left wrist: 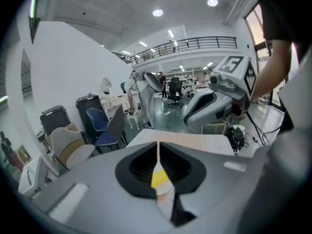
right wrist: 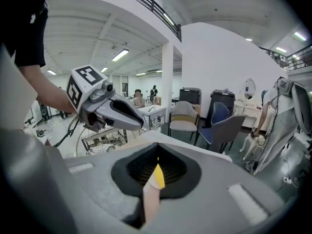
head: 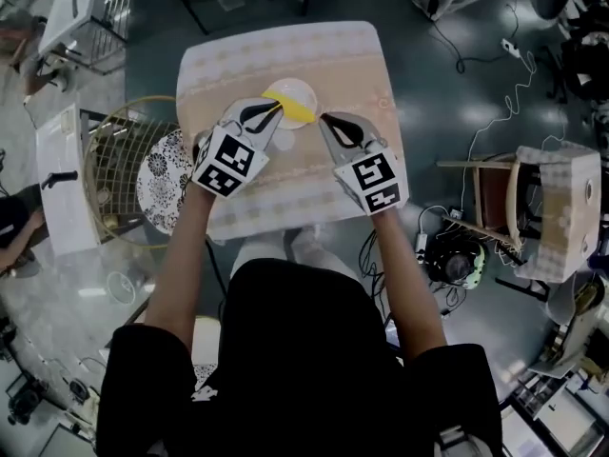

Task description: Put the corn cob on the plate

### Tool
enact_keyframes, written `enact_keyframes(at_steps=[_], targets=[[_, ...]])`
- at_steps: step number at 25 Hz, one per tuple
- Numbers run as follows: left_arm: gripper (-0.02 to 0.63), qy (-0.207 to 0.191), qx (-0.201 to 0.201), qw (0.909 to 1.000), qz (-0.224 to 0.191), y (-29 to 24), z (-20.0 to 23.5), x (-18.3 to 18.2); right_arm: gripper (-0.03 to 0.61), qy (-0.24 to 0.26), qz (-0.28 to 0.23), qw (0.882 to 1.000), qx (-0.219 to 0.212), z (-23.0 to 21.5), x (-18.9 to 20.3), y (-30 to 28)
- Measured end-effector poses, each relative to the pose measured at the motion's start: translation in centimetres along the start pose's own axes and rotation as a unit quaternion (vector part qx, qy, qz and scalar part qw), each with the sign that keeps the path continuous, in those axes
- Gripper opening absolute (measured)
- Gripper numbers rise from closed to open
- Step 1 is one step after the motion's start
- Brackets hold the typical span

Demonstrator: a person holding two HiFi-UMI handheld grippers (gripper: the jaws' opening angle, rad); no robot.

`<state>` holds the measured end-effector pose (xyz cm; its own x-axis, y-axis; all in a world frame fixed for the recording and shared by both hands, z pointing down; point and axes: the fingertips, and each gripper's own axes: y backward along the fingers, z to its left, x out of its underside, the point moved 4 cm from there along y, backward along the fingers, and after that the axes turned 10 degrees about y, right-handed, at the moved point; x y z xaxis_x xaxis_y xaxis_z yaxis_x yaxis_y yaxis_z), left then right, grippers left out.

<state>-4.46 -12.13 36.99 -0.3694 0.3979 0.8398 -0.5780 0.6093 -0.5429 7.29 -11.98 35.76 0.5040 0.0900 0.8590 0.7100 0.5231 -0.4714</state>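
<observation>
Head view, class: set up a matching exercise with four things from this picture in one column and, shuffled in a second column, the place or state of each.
Column A
1. corn cob
2. wire basket
3. wooden chair
4. left claw

Column B
a. shut, above the table
b. lying on the plate
c. beside the table, on the picture's right
d. beside the table, on the picture's left

Pairs: 1-b; 2-d; 3-c; 4-a
</observation>
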Motion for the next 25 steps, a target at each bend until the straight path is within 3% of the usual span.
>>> enact_keyframes(at_steps=[8,15,25], targets=[[0.006,0.016,-0.057,0.9973,-0.043,4.1,-3.8,-2.2,0.003,0.007,-0.056,0.998,-0.004,0.2,-2.4,4.5],[0.006,0.032,-0.112,0.9892,-0.088,7.0,-7.1,-3.1,0.003,0.027,-0.099,0.995,-0.018,1.3,-3.4,7.3],[0.006,0.072,-0.146,0.977,-0.138,9.6,-10.5,-4.1,0.003,0.017,-0.154,0.987,-0.031,2.3,-4.4,10.0]])
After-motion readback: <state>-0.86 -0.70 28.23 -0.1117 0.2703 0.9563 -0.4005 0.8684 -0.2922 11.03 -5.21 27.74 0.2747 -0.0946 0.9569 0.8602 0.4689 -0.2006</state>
